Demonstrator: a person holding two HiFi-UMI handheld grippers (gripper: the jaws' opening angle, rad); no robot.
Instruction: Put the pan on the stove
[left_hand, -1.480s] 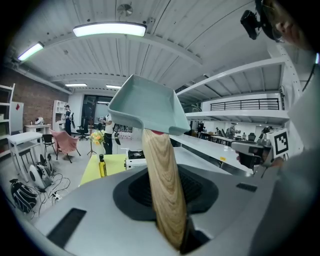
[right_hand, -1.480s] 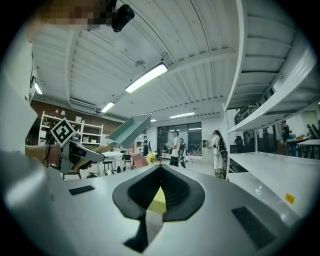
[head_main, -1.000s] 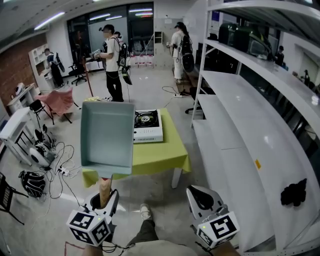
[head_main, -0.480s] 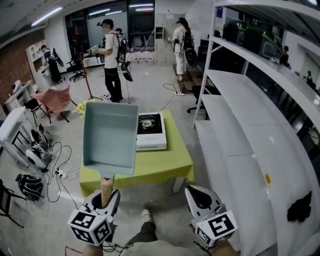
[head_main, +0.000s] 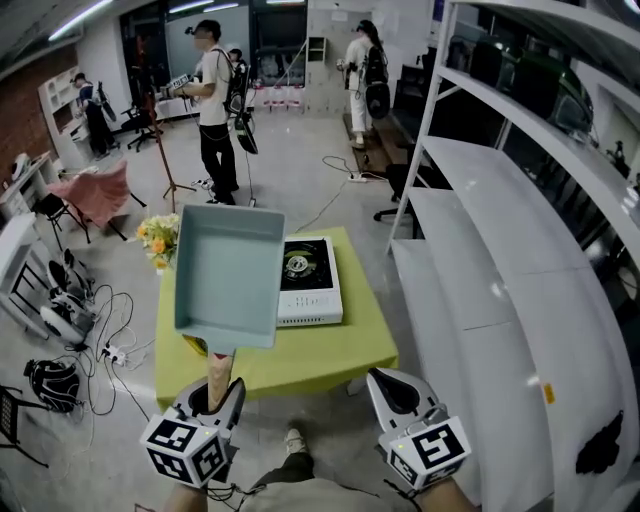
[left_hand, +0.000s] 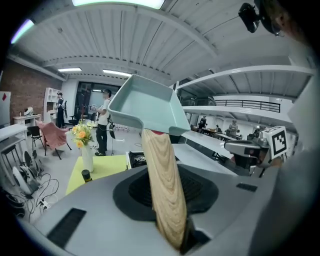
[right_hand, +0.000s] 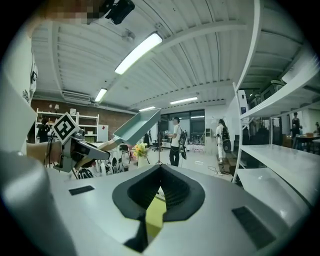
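Head view: the left gripper (head_main: 214, 396) is clamped on the wooden handle (head_main: 219, 368) of the pale blue-green pan (head_main: 227, 272). The pan is carried in the air, open side up, in front of the left part of the yellow-green table (head_main: 320, 360). In this picture it overlaps the left edge of the white stove (head_main: 310, 282), but I judge it well above the stove, not set down. The right gripper (head_main: 397, 393) hangs beside it, carrying nothing. Left gripper view: the jaws grip the handle low down, so the whole pan stands out beyond them. A vase of flowers (left_hand: 82, 136) and a small dark bottle (left_hand: 86, 175) stand on the table to the left of the stove. Right gripper view: the jaws stand a little apart with only the table showing through the gap. The held pan appears at upper left. Assessment: this is the carrying step and placement is not yet done. To do it well I would bring the pan square over the burner, keeping clear of the vase and bottle. I would level it against its own leverage on the handle, lower it gently, and unclench only once the base sits flat on the supports.
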